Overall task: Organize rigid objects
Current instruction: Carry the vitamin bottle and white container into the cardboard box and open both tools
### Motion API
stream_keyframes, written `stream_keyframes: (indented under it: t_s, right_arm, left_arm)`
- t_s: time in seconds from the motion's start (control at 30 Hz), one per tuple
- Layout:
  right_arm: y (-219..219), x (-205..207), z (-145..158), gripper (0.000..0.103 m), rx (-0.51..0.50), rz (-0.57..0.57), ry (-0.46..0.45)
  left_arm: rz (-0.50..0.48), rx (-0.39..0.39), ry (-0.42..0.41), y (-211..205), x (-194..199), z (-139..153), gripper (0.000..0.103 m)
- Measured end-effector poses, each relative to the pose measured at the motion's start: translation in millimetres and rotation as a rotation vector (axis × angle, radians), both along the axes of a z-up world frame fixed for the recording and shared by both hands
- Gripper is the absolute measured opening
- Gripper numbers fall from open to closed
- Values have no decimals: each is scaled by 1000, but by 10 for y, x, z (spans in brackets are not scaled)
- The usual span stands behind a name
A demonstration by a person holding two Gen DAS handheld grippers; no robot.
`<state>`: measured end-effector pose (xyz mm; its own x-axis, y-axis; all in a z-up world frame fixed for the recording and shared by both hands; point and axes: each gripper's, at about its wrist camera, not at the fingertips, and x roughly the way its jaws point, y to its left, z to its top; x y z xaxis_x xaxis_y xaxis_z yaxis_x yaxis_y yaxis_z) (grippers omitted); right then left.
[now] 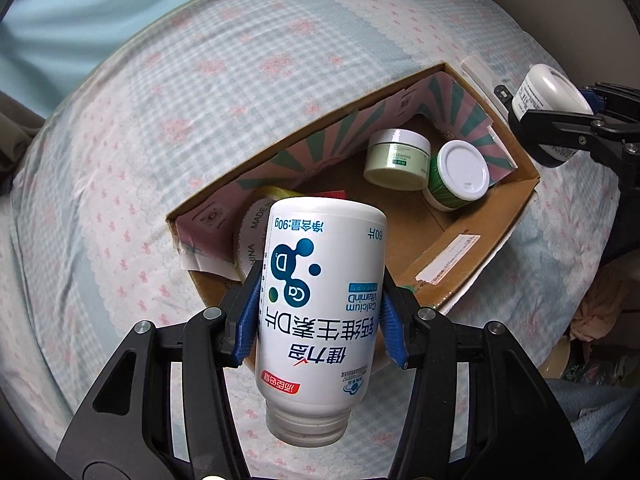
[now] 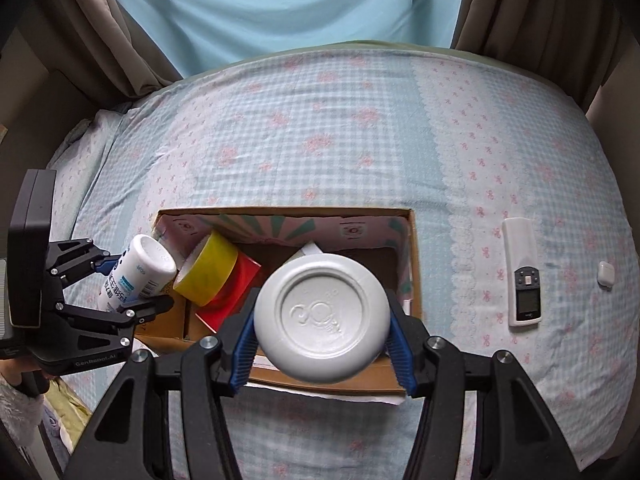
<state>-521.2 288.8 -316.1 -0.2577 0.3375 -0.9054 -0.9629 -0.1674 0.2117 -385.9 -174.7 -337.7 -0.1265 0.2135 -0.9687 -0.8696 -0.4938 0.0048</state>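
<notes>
The left gripper (image 1: 320, 312) pinched a bottle (image 1: 320, 300), long axis along the fingers, base toward the box (image 1: 480, 256) just ahead. The right gripper (image 2: 322, 344) clamped a jar (image 2: 322, 316) above the box's near edge, equally close.

Left gripper (image 1: 320, 312): your black plastic arms, with round silver screws at the joints.
Left pads (image 1: 250, 312): blue and ribbed.
Right gripper (image 2: 322, 346): the same black arms and silver screws.
Right pads (image 2: 400, 354): blue with little ridges.
Marking: white letters "GenRobot.AI" on the black body.
Sleeve (image 2: 14, 408): fuzzy and grey-white.
</notes>
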Motion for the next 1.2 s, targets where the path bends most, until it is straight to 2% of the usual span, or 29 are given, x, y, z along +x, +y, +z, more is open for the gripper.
stream_keyframes:
  t_s: [0.13,0.3,0.47,0.57,0.8,0.87,0.9,0.93,0.97,1.03,1.07,1.1,1.2]
  right_arm:
    - [50,-189,-253,52,-46,18,24]
    - [79,-281,-598,52,-115,26,83]
    - [82,-281,-879,52,-170,10,120]
    - [85,-216,-974,52,-205,-8,171]
    - [147,-161,-1027,52,-261,-19,215]
    - [168,-139,-1056,53,-288,-28,230]
    - [171,-131,-1067,53,-295,-30,236]
    - [177,-122,-1078,53,-303,-32,243]
    - [180,-109,-1090,55,-319,-37,249]
    - [184,-67,-1087,69,-340,-58,275]
    - [173,-34,-1059,88,-335,-73,271]
    - [162,5,-1024,101,-322,-84,260]
    - [134,125,-959,103,-322,-122,276]
  left_arm:
    - [-28,-2,4,20,35,-136,48]
    - [-116,18,0,166,126,-255,48]
    - [-211,4,1,338,239,-406,48]
    - [-250,-5,2,401,283,-455,48]
    - [-346,-49,31,504,396,-574,48]
    - [-370,-34,56,503,438,-541,48]
    - [-378,-27,70,513,452,-513,53]
    - [-381,-25,75,528,458,-490,64]
    - [-379,-26,70,540,452,-473,101]
    - [-366,-7,44,541,420,-433,103]
    - [-356,-6,37,526,401,-427,103]
    - [-345,-8,38,506,381,-423,103]
    - [-314,-23,44,454,342,-446,103]
